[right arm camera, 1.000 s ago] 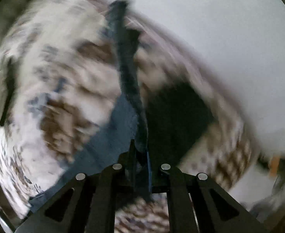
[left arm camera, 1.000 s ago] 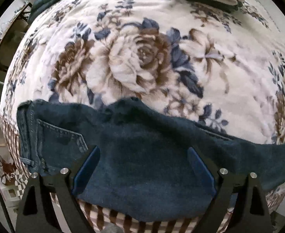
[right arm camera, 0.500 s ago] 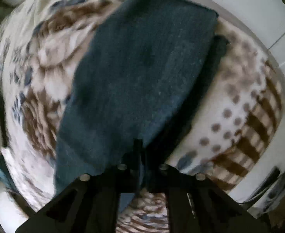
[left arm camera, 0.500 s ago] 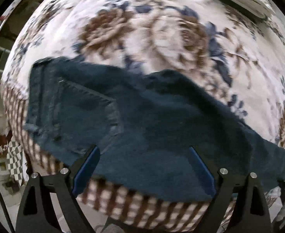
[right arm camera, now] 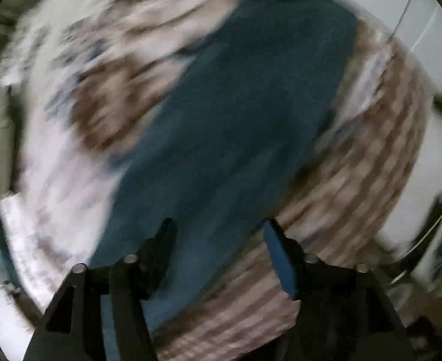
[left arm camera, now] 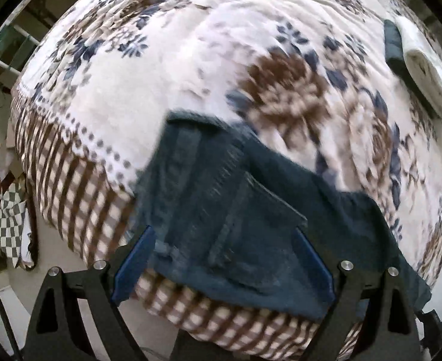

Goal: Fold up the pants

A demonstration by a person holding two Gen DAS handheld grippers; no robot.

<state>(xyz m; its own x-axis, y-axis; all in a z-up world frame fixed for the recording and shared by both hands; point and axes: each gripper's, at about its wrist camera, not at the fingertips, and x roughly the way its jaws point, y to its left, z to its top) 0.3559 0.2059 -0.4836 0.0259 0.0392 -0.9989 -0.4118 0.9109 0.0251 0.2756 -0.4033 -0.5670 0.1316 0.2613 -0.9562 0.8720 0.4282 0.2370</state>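
Bed (left arm camera: 166, 69) under a floral quilt, fills most of left wrist view; checked border (left arm camera: 70, 186) drops over the near edge at lower left of frame. Folded white item on a dark one (left arm camera: 422, 69) at upper right, well apart from the work.

Dark denim pants (left arm camera: 251, 225) at lower centre of left wrist view, lying on the bed near its edge, lower hem of the fabric overhanging the checked border. Waistband (left arm camera: 178, 150) toward centre-left of frame, back pocket (left arm camera: 260, 210) seam-up just right of it. In right wrist view, same pants (right arm camera: 236, 120) as one long dark band from lower centre to upper right; heavy motion blur, fine detail unreadable.

Handling, as judged: soft, limp, no shape of its own; denim weighty for cloth, likely to sag and drag when lifted from one point. Not slippery, not fragile. Thick seams at waistband and pocket stiffer, better purchase than a single flat layer. Best hold probably waistband corner on one side, far leg end on the other, both layers pinched together.

Left gripper (left arm camera: 221, 258): jaws spread wide, blue pads either side of the pocket area, nothing gripped. Right gripper (right arm camera: 218, 249): jaws apart, denim lying between them, no pinch visible.
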